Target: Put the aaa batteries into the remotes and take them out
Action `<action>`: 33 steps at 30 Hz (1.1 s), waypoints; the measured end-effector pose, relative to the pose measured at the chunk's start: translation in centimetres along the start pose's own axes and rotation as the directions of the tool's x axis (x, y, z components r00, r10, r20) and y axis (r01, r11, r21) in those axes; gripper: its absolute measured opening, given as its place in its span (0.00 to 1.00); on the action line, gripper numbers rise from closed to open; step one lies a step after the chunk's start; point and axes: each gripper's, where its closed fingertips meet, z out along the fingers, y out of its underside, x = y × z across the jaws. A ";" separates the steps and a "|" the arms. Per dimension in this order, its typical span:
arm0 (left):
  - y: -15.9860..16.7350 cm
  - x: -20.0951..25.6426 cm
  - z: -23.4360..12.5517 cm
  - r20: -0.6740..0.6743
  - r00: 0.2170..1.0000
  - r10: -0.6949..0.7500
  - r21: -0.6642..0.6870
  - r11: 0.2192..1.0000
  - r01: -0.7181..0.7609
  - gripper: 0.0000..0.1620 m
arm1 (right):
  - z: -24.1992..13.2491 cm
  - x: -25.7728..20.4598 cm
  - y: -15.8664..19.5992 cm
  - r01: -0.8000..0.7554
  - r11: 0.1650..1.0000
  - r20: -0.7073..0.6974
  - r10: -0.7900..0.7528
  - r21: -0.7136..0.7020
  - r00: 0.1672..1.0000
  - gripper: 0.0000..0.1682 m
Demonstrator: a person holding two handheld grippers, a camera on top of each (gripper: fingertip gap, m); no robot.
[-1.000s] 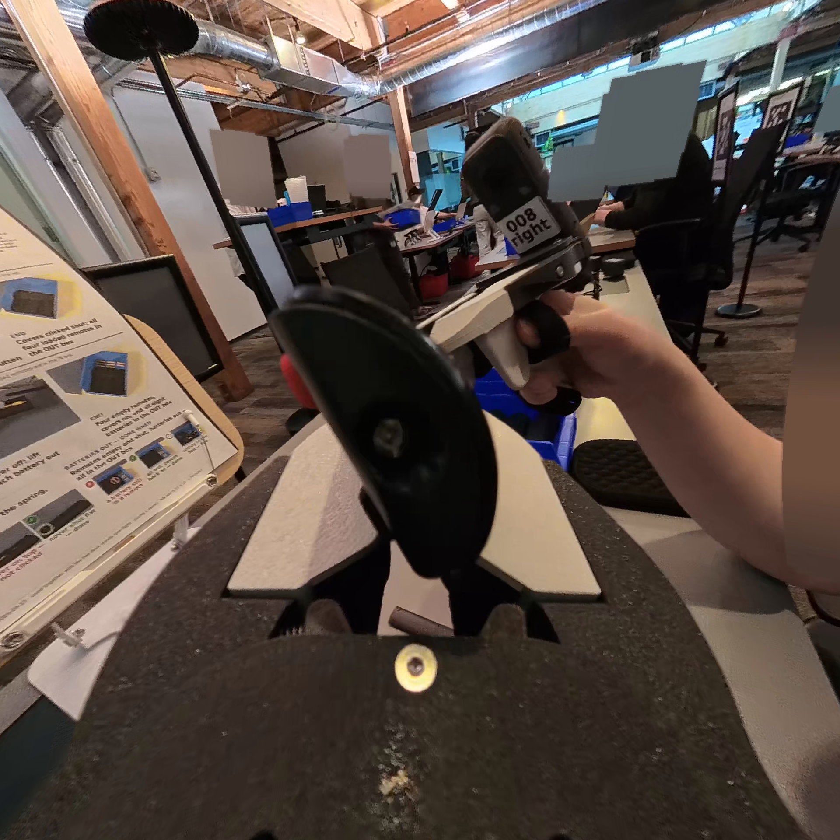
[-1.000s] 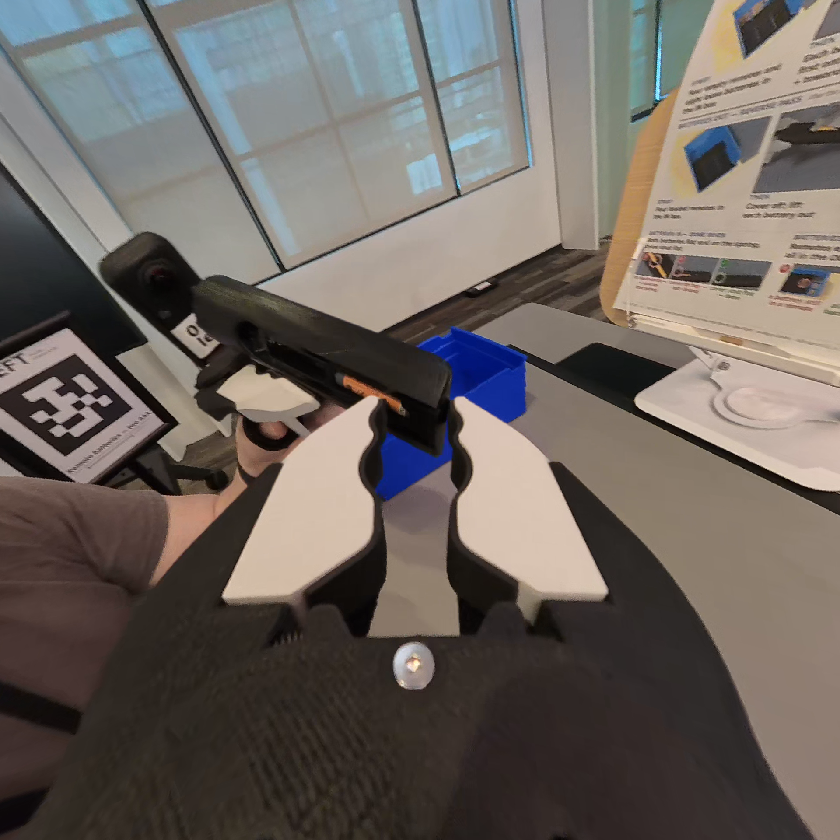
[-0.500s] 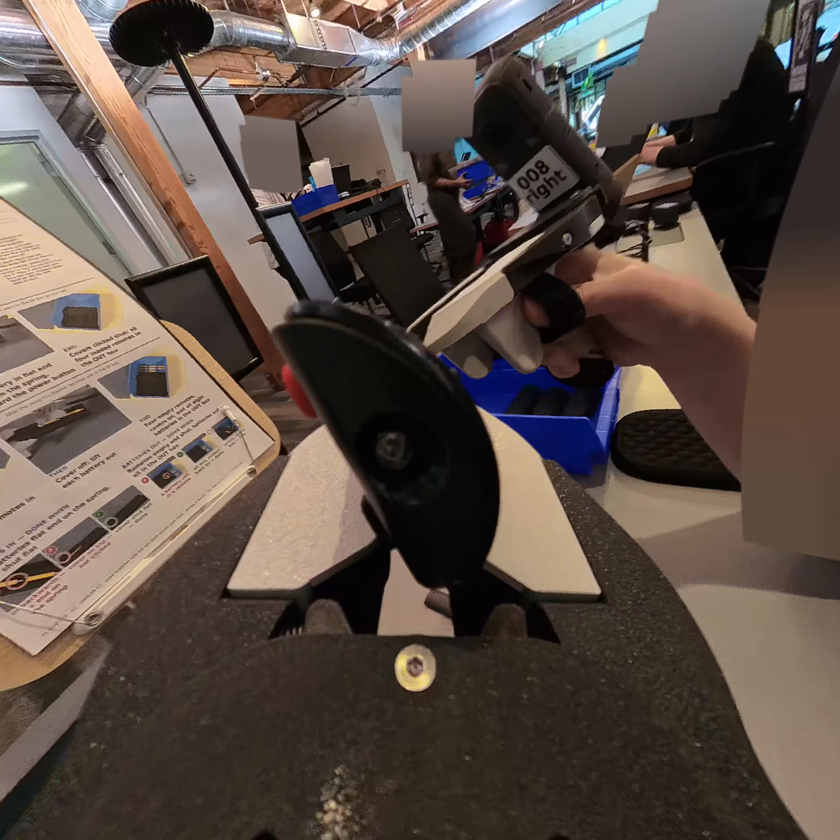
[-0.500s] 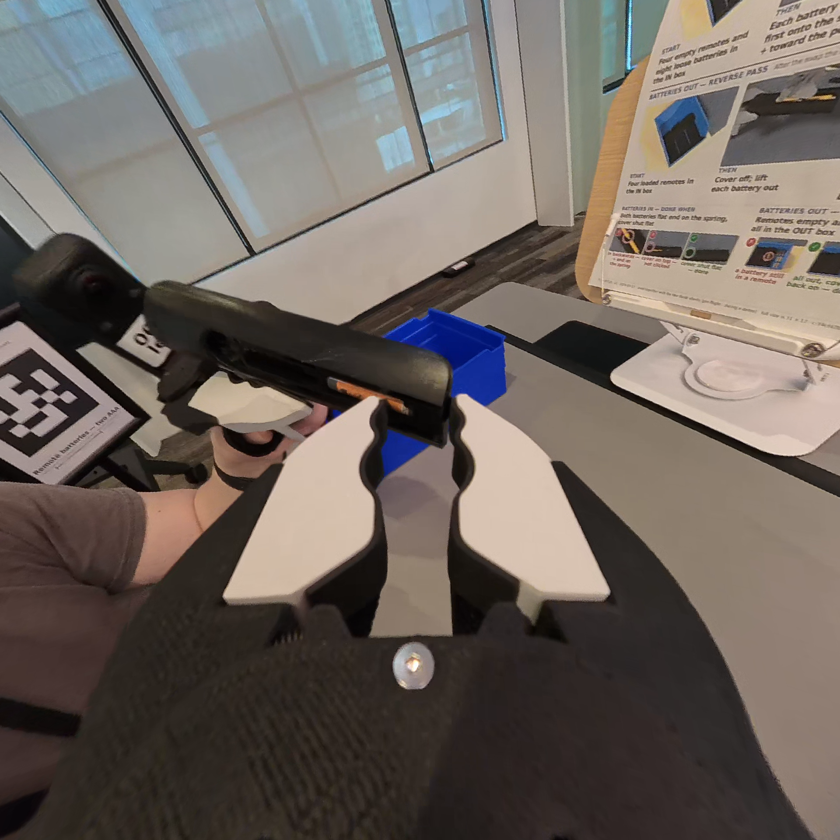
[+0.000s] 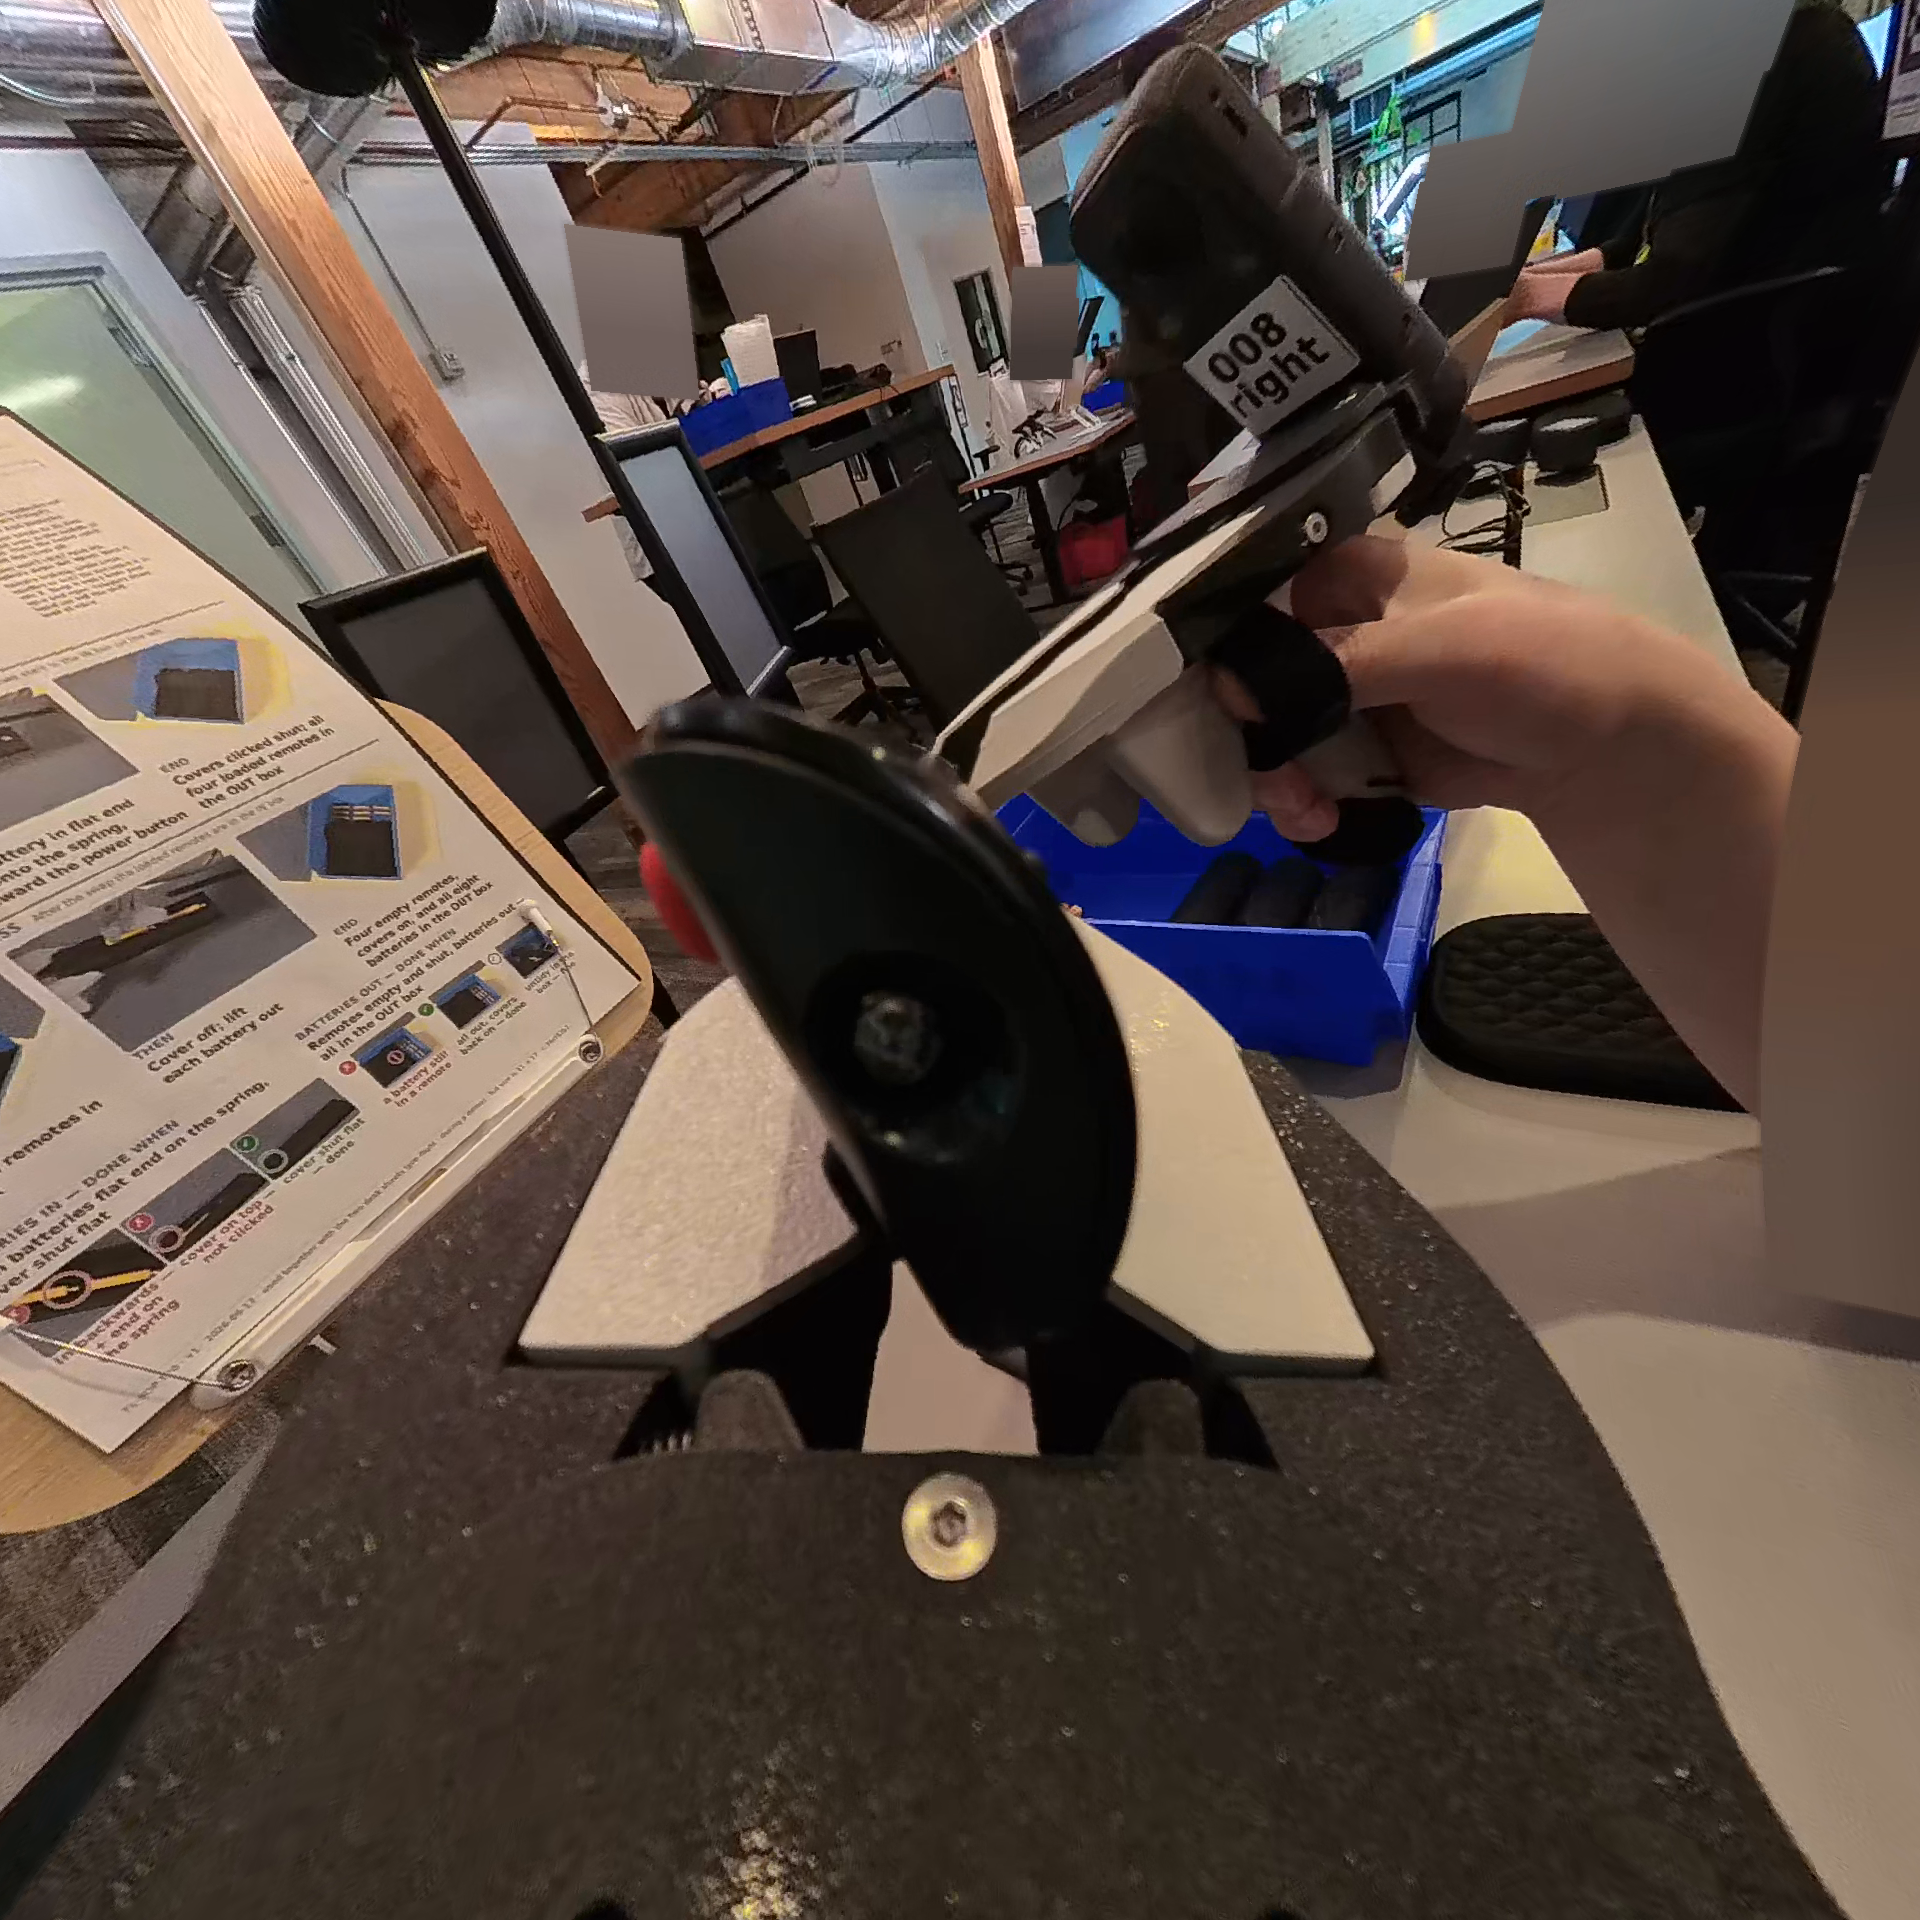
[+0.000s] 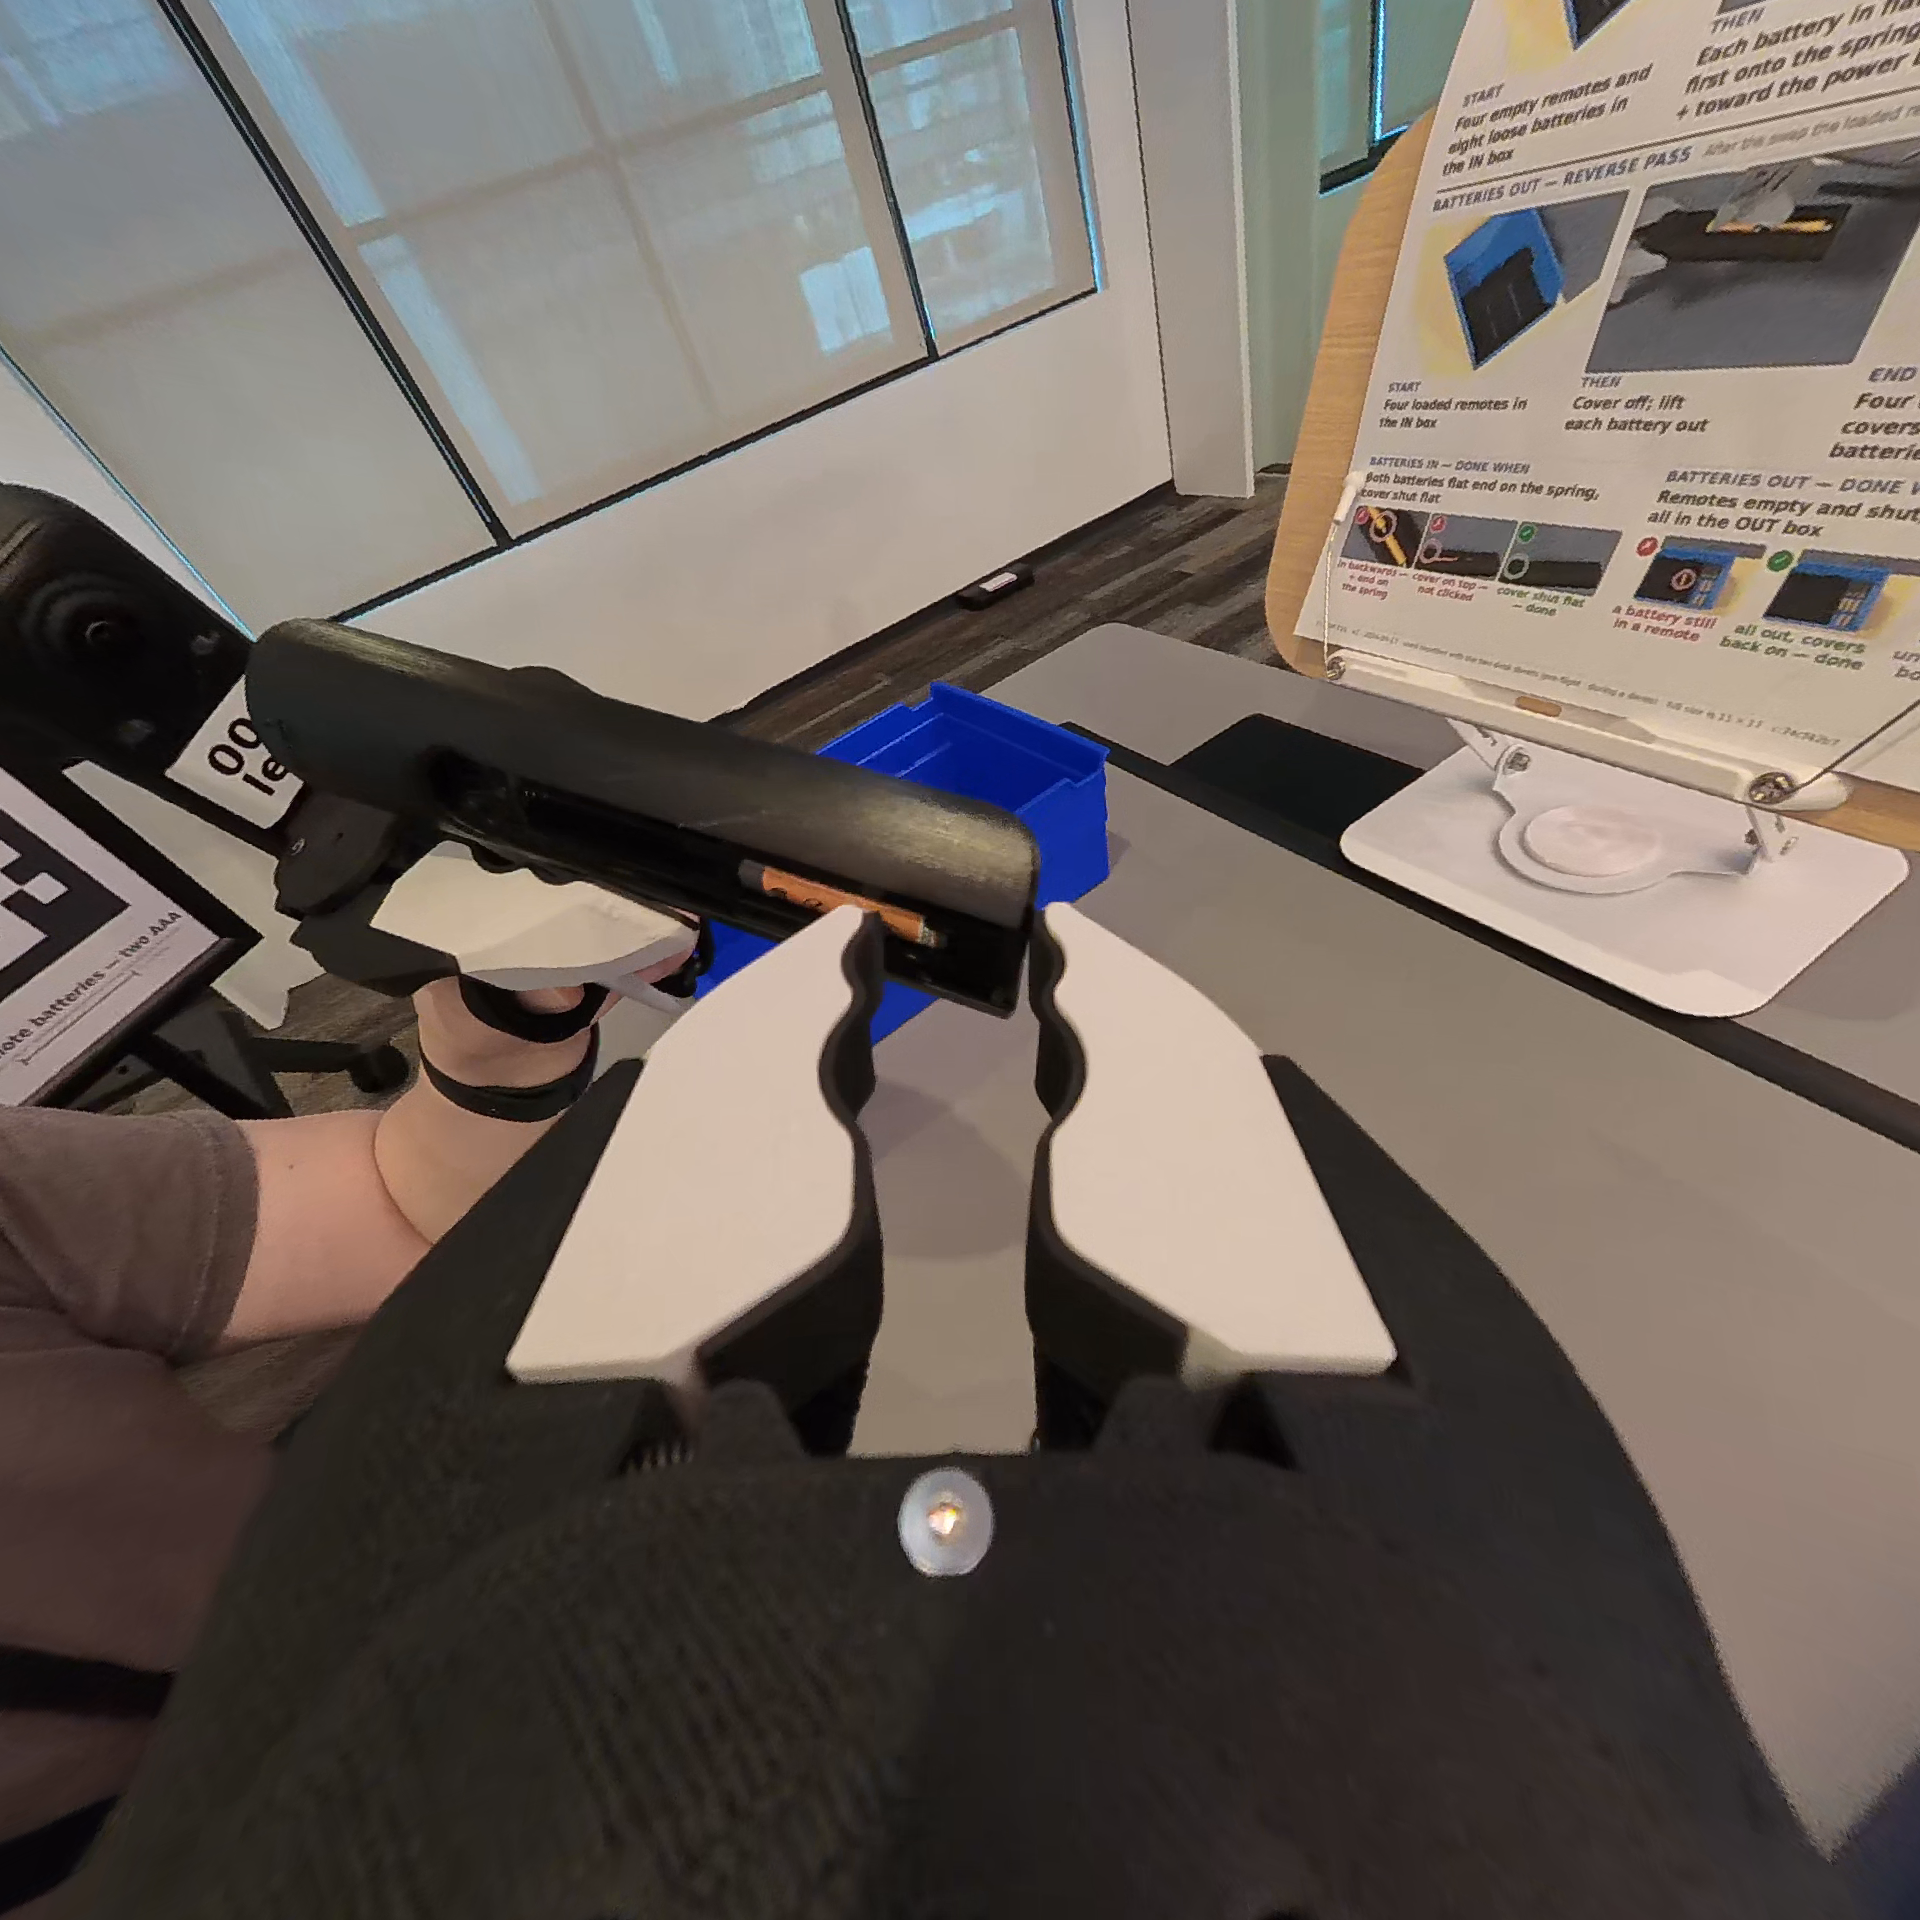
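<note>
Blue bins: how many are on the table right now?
2. One blue bin sits behind the left gripper, holding dark remotes. Another blue bin sits behind the held remote; its contents aren't visible.

From my remote seat I see a laminated instruction sheet (image 5: 208,935) leaning on a rounded wooden backboard (image 6: 1340,416), which stands on a white base plate (image 6: 1621,914) on the grey table (image 6: 1558,1247). A black textured mat (image 5: 1538,1008) lies on the table. Beyond the table's edge stand a wooden post (image 5: 343,343), a black pole (image 5: 540,343) with a round black head, dark framed panels (image 5: 457,675) and black office chairs (image 5: 925,592). My other camera gives me a wide paned window (image 6: 520,260), a marker placard (image 6: 62,935) and dark plank flooring (image 6: 1122,582).
</note>
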 end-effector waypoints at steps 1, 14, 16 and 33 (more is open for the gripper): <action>0.0 0.0 0.0 0.001 1.000 0.000 0.001 1.000 0.000 0.12 | 0.0 0.0 0.0 -0.004 1.000 0.004 0.004 0.003 1.000 0.17; -0.1 -0.2 0.0 0.008 1.000 -0.019 0.012 1.000 0.019 0.59 | 0.1 0.0 -0.4 0.019 0.999 -0.019 -0.019 0.033 1.000 0.16; -0.2 -0.2 -0.1 0.001 1.000 -0.026 0.013 1.000 0.026 0.49 | 0.1 -0.2 -0.4 0.008 0.999 0.003 -0.008 0.032 1.000 0.16; -0.5 0.0 -0.2 -0.006 0.999 -0.033 0.033 0.999 0.033 0.57 | -0.3 -0.4 -0.7 0.044 0.998 -0.009 -0.044 0.037 0.999 0.15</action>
